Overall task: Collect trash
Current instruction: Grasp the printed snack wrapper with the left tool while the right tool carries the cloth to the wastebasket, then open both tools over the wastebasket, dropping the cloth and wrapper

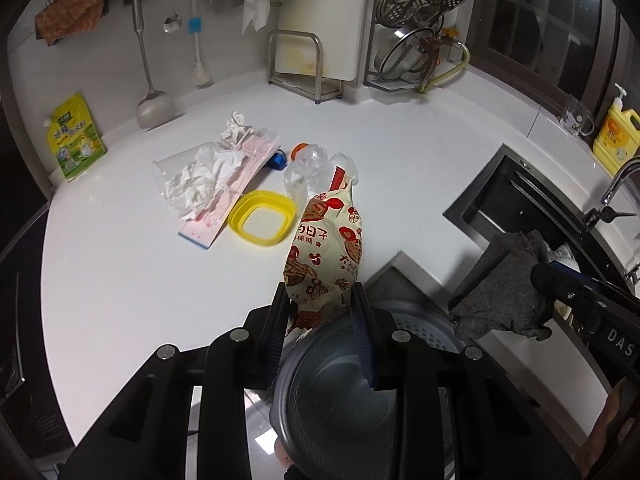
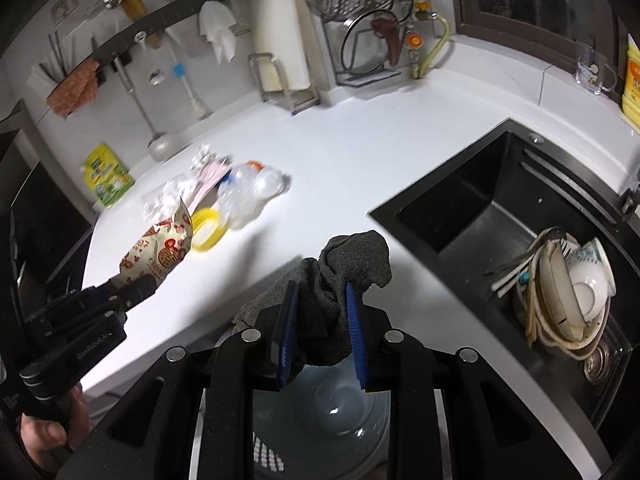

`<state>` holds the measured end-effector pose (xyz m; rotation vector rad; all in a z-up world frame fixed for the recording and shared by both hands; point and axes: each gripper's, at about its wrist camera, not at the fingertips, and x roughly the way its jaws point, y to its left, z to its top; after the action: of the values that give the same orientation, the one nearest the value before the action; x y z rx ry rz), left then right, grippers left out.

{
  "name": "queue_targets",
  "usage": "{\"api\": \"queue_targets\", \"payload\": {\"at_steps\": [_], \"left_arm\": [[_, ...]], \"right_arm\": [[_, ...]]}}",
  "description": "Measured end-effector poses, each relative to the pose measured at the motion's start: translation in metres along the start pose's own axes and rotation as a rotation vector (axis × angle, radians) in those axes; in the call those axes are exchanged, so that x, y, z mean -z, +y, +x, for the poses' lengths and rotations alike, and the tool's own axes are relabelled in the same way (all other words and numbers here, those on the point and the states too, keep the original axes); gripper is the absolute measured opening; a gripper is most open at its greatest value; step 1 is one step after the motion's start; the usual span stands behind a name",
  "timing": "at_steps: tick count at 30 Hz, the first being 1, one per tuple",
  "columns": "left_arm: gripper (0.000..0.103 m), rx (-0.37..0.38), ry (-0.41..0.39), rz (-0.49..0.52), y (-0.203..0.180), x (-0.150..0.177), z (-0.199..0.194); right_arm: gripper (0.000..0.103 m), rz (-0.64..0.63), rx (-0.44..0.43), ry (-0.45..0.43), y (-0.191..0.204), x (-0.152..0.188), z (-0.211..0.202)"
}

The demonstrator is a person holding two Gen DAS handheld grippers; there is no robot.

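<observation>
My left gripper (image 1: pixel 320 300) is shut on a cream snack bag with red print (image 1: pixel 326 252), held above a trash bin lined with a clear bag (image 1: pixel 340 392); the bag also shows in the right wrist view (image 2: pixel 160 252). My right gripper (image 2: pixel 322 308) is shut on a dark grey rag (image 2: pixel 344 272), also over the bin (image 2: pixel 320 404); the rag shows at the right of the left wrist view (image 1: pixel 504 284). On the white counter (image 1: pixel 360 128) lie crumpled tissue in a clear bag (image 1: pixel 200 180), a pink packet (image 1: pixel 228 200), a yellow lid (image 1: pixel 262 218) and a crushed plastic bottle (image 1: pixel 308 164).
A black sink (image 2: pixel 480 208) holds stacked dishes (image 2: pixel 568 292) at right. A yellow soap bottle (image 1: pixel 616 136) and a glass mug (image 2: pixel 592 68) stand behind it. A green pouch (image 1: pixel 76 136), hanging utensils (image 1: pixel 144 40), a cutting board rack (image 1: pixel 300 64) and a lid rack (image 1: pixel 416 40) line the wall.
</observation>
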<state>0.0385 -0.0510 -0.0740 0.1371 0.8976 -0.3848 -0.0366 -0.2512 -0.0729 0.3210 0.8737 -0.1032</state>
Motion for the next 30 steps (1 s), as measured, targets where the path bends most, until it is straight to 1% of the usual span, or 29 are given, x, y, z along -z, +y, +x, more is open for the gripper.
{"api": "queue_targets", "payload": {"at_steps": [6,15,18,22,26,30], "left_arm": [[0.031,-0.037,0.027,-0.017,0.003,0.028,-0.016],[0.031,-0.065,0.079,-0.073,0.005,0.064,-0.02],[0.031,-0.06,0.104,-0.09,0.003,0.075,-0.018],[0.031,-0.047,0.144,-0.103,-0.002,0.088,-0.011],[0.031,-0.029,0.191,-0.107,-0.008,0.097,0.0],[0.031,-0.014,0.219,-0.096,-0.016,0.103,0.007]], "right_arm": [[0.023,-0.052,-0.039,0.043,0.01,0.024,-0.003],[0.023,-0.128,-0.073,0.115,0.021,0.053,0.002],[0.023,-0.155,-0.077,0.139,0.022,0.063,0.005],[0.023,-0.161,-0.081,0.172,0.02,0.074,0.01],[0.023,-0.162,-0.081,0.203,0.016,0.083,0.017],[0.023,-0.161,-0.079,0.235,0.014,0.09,0.024]]}}
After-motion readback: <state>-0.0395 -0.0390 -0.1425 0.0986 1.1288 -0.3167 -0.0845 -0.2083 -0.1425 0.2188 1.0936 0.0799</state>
